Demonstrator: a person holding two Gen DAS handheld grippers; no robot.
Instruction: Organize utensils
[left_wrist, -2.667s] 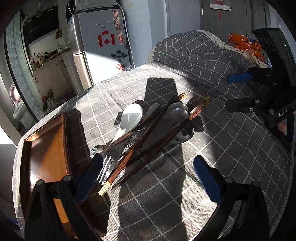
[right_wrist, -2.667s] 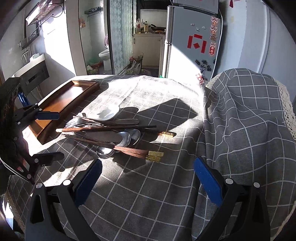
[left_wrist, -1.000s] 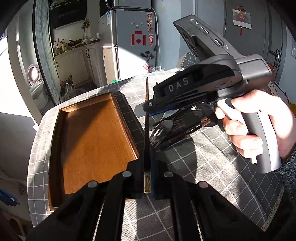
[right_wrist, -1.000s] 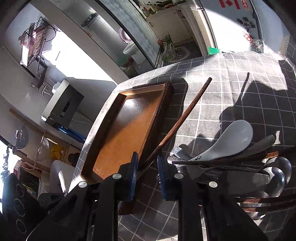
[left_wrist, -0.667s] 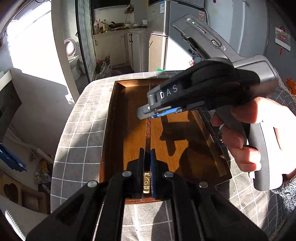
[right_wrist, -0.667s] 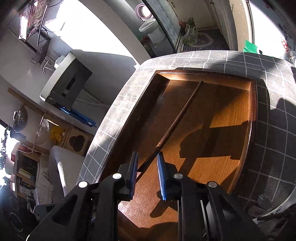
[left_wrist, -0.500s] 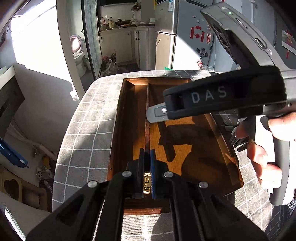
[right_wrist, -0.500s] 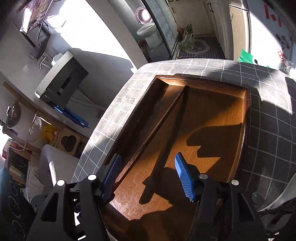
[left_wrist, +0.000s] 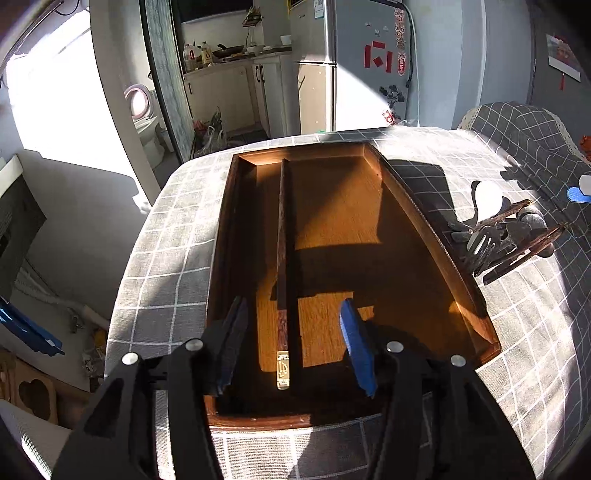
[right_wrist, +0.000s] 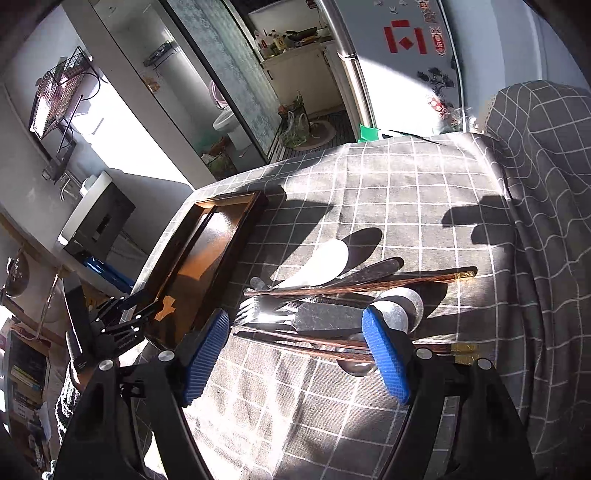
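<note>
A dark wooden chopstick (left_wrist: 283, 258) with a gold end lies lengthwise in the brown wooden tray (left_wrist: 436, 236), near its left wall. My left gripper (left_wrist: 291, 343) is open over the tray's near end, its pads either side of the chopstick's gold end and apart from it. My right gripper (right_wrist: 295, 347) is open and empty just above a pile of utensils (right_wrist: 332, 302): a white spoon (right_wrist: 321, 266), a fork (right_wrist: 258, 306), metal spoons and several wooden chopsticks (right_wrist: 369, 284). The pile also shows in the left wrist view (left_wrist: 506, 236), right of the tray.
The table wears a grey checked cloth (right_wrist: 406, 192). A cloth-covered chair back (right_wrist: 546, 155) stands at the far right. The tray (right_wrist: 207, 251) lies at the table's left edge, with floor and a doorway beyond. A fridge (left_wrist: 354, 74) stands behind.
Both grippers carried one chopstick into the tray and let it go. My right gripper opened first and moved back over the utensil pile. My left gripper has now opened.
</note>
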